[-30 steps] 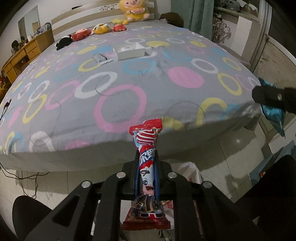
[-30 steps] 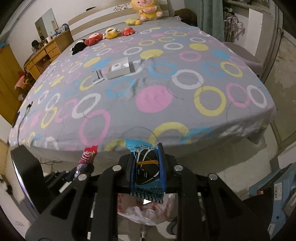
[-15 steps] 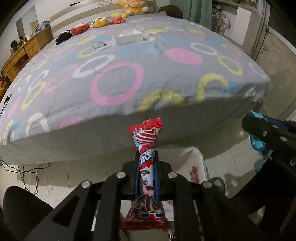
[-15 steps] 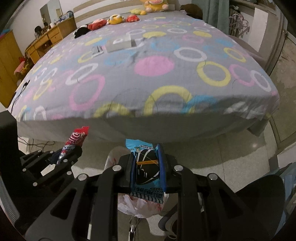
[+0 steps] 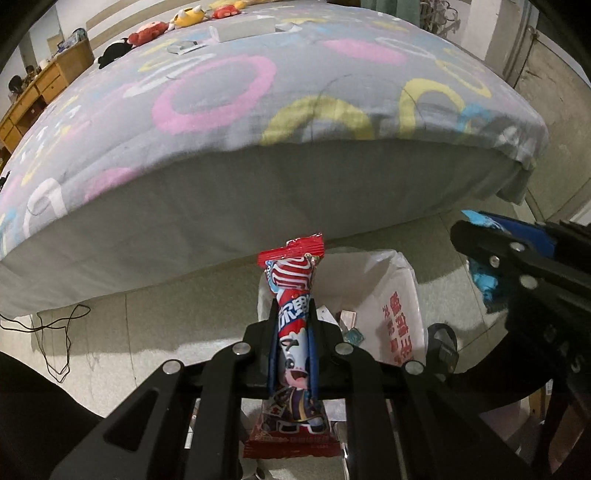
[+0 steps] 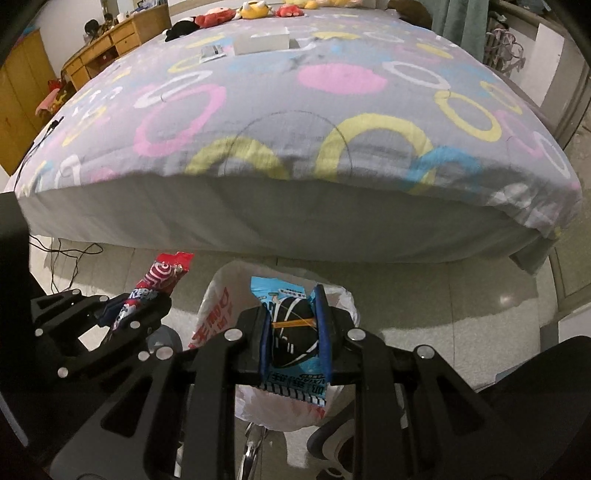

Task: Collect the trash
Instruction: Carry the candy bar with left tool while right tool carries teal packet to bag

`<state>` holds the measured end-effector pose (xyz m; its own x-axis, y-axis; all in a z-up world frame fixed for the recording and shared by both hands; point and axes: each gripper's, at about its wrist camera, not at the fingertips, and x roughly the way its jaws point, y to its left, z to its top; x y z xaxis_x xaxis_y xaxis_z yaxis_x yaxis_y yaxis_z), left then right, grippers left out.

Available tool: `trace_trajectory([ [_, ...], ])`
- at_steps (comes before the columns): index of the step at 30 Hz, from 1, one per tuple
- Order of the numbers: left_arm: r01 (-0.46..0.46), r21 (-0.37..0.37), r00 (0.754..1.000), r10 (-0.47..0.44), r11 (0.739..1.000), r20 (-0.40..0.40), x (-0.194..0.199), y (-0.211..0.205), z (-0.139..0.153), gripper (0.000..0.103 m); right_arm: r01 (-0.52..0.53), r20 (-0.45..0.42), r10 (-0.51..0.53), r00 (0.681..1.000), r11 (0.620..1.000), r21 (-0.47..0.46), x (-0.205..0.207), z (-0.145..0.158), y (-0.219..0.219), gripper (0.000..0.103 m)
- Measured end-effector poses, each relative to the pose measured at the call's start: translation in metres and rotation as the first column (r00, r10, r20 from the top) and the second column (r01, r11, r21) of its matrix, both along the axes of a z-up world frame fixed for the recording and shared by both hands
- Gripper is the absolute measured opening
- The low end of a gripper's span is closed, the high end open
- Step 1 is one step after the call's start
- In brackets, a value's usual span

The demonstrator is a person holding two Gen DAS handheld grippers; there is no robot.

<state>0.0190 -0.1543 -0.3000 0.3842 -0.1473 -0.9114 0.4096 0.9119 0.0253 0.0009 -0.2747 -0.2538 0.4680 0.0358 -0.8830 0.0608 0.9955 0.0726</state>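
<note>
showing two wrappers poised above a lined bin, these views catch the carry-and-drop step of the collection. nearest the lens, the left gripper (image 5: 291,332) is clamped on a red snack wrapper (image 5: 293,317) that stands upright between its pads, one crimped end above the fingertips and the other hanging below them. the right gripper (image 6: 293,328) is likewise clamped on a blue snack wrapper (image 6: 291,332), which bulges between the pads and carries a thin orange band across its middle. just beyond and below both tools sits the trash bin (image 6: 332,295), lined with a white plastic bag (image 5: 395,302) printed with red characters; its mouth is open. in the left wrist view a few scraps of paper or packaging (image 5: 349,321) lie inside it, too small to name. as a judgement, pick-up is done for these two pieces and release is left: neither wrapper is in the bag yet. behind the bin, a tiled floor (image 5: 147,317) with a loose black cable (image 5: 55,332) runs to the bed (image 6: 295,110), whose grey cover bears coloured rings. on its far part lie a white box (image 6: 262,42) and a small flat packet (image 6: 212,51), which may or may not be trash. plush toys (image 6: 251,7) line the headboard end.
</note>
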Motion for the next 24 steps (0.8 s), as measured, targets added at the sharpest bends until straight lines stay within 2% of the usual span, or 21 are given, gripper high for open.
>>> trace_trajectory([
  [12, -0.006, 0.026, 0.996, 0.008, 1.000, -0.085, -0.002, 0.002, -0.033, 0.013, 0.001, -0.064, 0.000, 0.998, 1.000, 0.013, 0.005, -0.034, -0.002, 0.020],
  [24, -0.016, 0.058, 0.991, 0.024, 0.998, -0.128, 0.006, 0.007, -0.054, 0.013, -0.017, -0.118, 0.017, 0.993, 1.000, -0.005, 0.013, -0.058, 0.006, 0.020],
])
